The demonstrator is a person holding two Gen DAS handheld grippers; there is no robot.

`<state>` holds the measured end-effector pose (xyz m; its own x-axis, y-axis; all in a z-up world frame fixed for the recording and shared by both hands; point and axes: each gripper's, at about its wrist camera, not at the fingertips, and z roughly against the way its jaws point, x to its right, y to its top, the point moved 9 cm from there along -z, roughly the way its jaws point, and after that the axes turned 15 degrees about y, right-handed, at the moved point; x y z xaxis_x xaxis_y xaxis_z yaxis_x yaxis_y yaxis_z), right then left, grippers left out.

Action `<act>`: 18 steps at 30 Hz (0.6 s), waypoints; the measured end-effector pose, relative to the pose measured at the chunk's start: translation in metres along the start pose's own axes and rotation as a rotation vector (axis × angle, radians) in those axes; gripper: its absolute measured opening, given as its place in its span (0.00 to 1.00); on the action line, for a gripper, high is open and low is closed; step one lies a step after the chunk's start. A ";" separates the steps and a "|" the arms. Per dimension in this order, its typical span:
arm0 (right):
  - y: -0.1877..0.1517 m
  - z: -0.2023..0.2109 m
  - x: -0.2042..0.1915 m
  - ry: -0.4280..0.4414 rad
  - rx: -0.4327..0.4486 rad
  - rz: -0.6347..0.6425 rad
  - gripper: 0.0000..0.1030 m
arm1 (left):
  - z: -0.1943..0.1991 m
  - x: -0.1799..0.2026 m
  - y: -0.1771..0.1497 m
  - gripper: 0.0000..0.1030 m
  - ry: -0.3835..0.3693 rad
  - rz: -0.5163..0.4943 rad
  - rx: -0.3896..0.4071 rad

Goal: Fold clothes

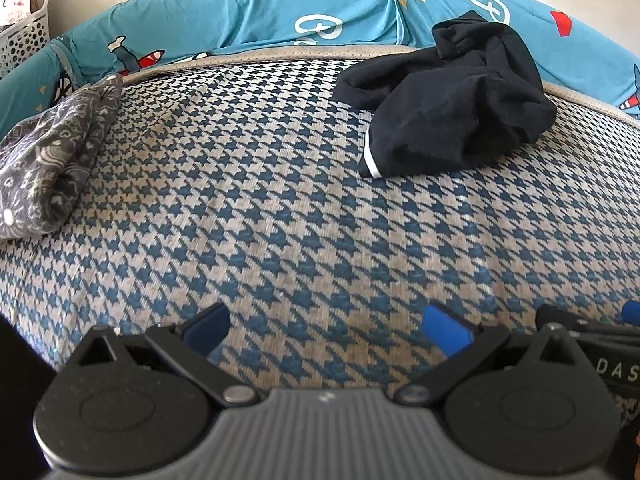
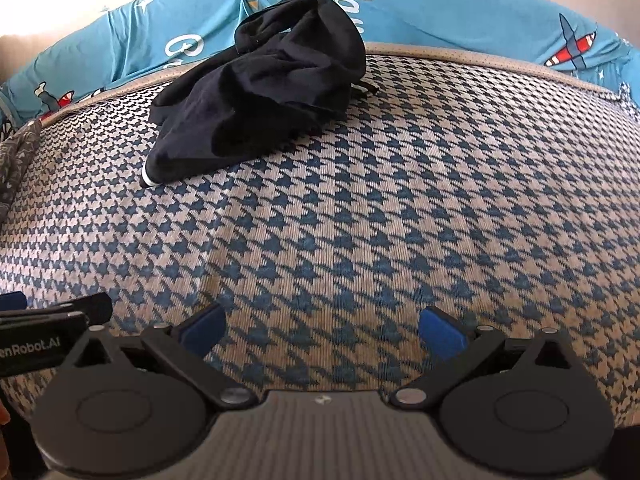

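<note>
— Where was the crumpled garment?

— It lay on the mat, upper right of the left view.

— And the patterned cloth?

— At the left edge. The bedsheet ran behind both.

"DAS" on right gripper; "enRobot.AI" on left gripper; both cut off.

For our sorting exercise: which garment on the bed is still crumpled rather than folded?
The black garment with white trim, heaped loosely; the grey patterned cloth lies folded.
</note>
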<state>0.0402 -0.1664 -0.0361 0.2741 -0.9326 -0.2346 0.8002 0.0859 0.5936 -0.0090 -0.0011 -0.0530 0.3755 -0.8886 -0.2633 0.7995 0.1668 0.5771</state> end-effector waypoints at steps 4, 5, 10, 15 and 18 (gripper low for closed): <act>0.010 -0.007 0.001 0.000 0.010 0.016 1.00 | -0.006 0.002 0.010 1.00 -0.009 0.003 0.006; 0.013 -0.009 0.002 0.000 0.014 0.015 1.00 | -0.007 0.004 0.013 1.00 -0.011 0.002 0.010; 0.023 -0.023 0.009 0.018 0.002 -0.020 1.00 | -0.017 0.013 0.030 1.00 -0.018 -0.015 0.022; 0.035 -0.035 0.016 0.008 0.014 -0.039 1.00 | -0.032 0.021 0.046 1.00 -0.033 -0.022 0.019; 0.046 -0.045 0.017 0.005 0.027 -0.030 1.00 | -0.041 0.025 0.056 1.00 -0.030 -0.036 0.029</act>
<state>0.1054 -0.1627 -0.0477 0.2526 -0.9330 -0.2564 0.7936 0.0482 0.6066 0.0646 0.0035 -0.0593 0.3318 -0.9064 -0.2616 0.7984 0.1221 0.5897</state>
